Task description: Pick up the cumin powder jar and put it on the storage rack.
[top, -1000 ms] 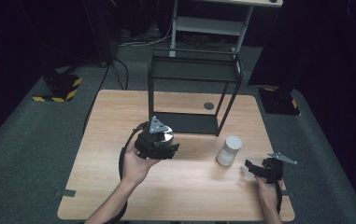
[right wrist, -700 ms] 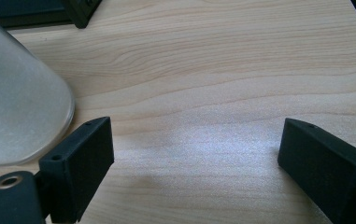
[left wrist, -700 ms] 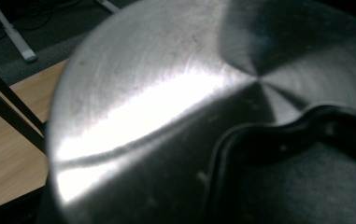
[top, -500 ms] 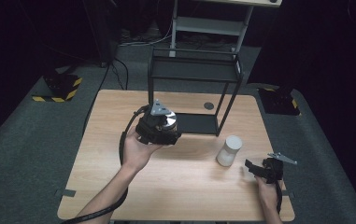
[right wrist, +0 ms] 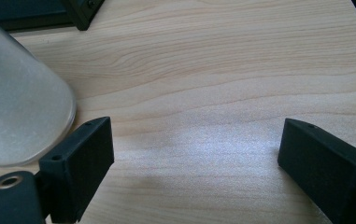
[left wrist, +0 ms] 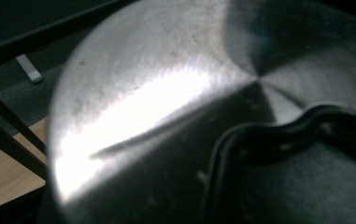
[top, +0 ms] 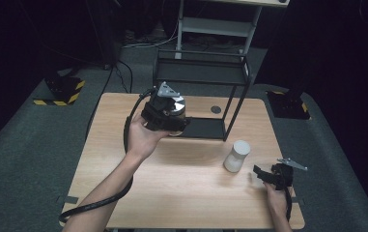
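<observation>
- Your left gripper [top: 168, 112] was held up off the table [top: 186, 183], in front of the lower shelf of the black metal rack [top: 205, 72] at the far side.
- It was clamped on a round, shiny metal piece [top: 174, 104] — the jaws were at their tightest, and the piece sat just under the gripper's grey three-cornered plate [top: 166, 90].
- In the left gripper view, that brushed metal surface [left wrist: 157, 107] sat right up against the camera, with a black moulded rim [left wrist: 278, 154] crossing its lower right part; I couldn't tell exactly what sort of object it was.
- The cable [top: 99, 205] trailed from that gripper down along your forearm to the near edge of the table.
- Your right gripper [top: 264, 175] lay low on the table near the right front corner — its jaws stood wide apart with bare wood between them, gripping nothing.
- A frosted white cylinder [top: 236, 155] stood upright on the table just beside the right gripper; in the right gripper view, it [right wrist: 17, 102] was just outside one jaw, close but with no clear contact.
</observation>
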The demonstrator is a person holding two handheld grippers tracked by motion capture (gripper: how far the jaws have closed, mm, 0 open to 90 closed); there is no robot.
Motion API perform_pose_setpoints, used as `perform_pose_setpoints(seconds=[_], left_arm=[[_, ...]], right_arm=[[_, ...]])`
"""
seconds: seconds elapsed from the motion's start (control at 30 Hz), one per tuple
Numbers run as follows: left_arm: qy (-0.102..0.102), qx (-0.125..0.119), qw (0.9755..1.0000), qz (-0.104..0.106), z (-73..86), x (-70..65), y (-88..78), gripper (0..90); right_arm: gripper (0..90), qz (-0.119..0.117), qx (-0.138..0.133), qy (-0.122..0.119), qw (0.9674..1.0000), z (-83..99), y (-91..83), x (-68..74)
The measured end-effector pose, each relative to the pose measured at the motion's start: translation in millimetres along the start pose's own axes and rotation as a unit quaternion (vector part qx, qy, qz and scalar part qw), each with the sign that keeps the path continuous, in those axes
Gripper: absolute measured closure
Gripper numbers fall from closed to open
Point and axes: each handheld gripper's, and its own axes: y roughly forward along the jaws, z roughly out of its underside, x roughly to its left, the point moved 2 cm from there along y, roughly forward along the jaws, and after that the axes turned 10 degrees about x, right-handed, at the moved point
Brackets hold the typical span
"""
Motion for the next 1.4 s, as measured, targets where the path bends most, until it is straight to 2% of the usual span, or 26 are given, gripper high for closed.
perform_pose_setpoints(seconds=[0.47, 0.63, 0.9, 1.4], left_arm=[[-0.001, -0.006, 1.0000, -0.002, -34.0, 12.8, -3.3, 31.9], [-0.003, -0.002, 0.9999, -0.014, -53.2, 18.9, -5.1, 31.9], [-0.006, 0.001, 0.9994, -0.034, -72.2, 23.4, -3.6, 31.8], [-0.027, 0.004, 0.9982, -0.053, -112.3, 38.3, 24.1, 31.8]], right_arm=[[9.7, -0.004, -0.003, 0.005, 1.0000, 1.1, -0.5, -1.9], [9.6, -0.005, -0.004, 0.005, 1.0000, 1.5, -0.5, -2.5], [9.6, -0.005, -0.004, 0.005, 1.0000, 1.4, -0.5, -2.5], [9.7, -0.009, -0.006, 0.008, 0.9999, 2.1, -0.6, -4.6]])
